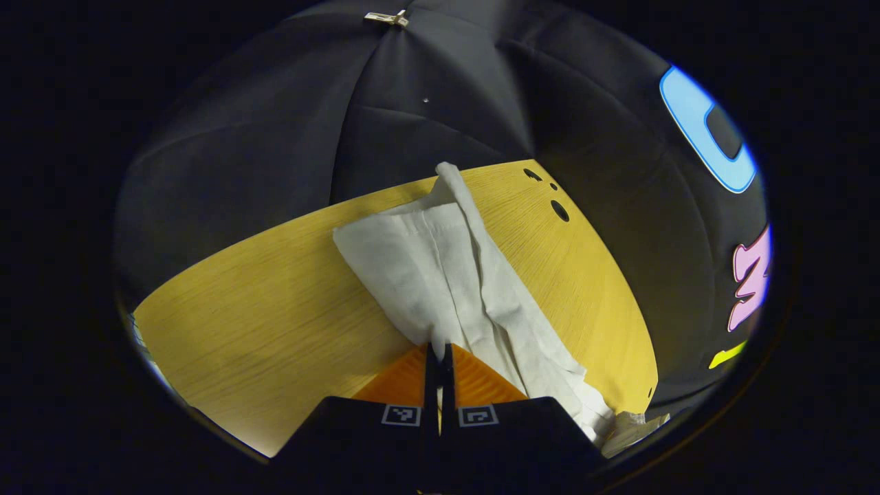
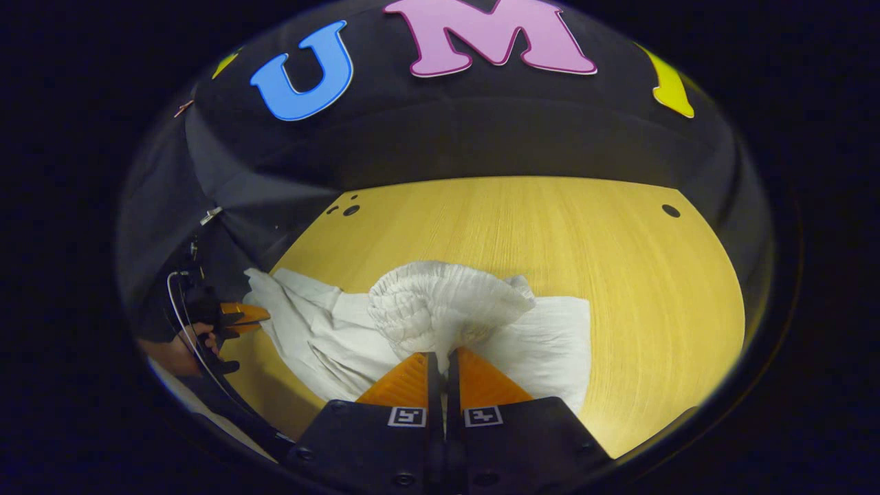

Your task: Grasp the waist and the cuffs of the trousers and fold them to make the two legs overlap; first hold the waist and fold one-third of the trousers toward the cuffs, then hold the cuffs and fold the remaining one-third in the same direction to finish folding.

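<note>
White trousers [image 1: 426,261] lie crumpled on a yellow wooden table [image 1: 275,302]. My left gripper [image 1: 438,347] is shut on a pinch of the thin leg fabric, and the cloth runs away from it toward the far table edge. In the right gripper view, my right gripper [image 2: 441,356] is shut on the gathered elastic waist [image 2: 440,302], which stands bunched up above the flat part of the trousers [image 2: 543,344]. The left gripper [image 2: 240,316] appears at the far left of that view, held by a hand [image 2: 182,347] at the cloth's other end.
The table [image 2: 550,234] has open wood beyond and to the right of the trousers. Small dark holes [image 2: 670,210] [image 1: 559,210] mark its far corners. The black booth wall rises close behind the far edge. A cable [image 2: 185,330] hangs by the hand.
</note>
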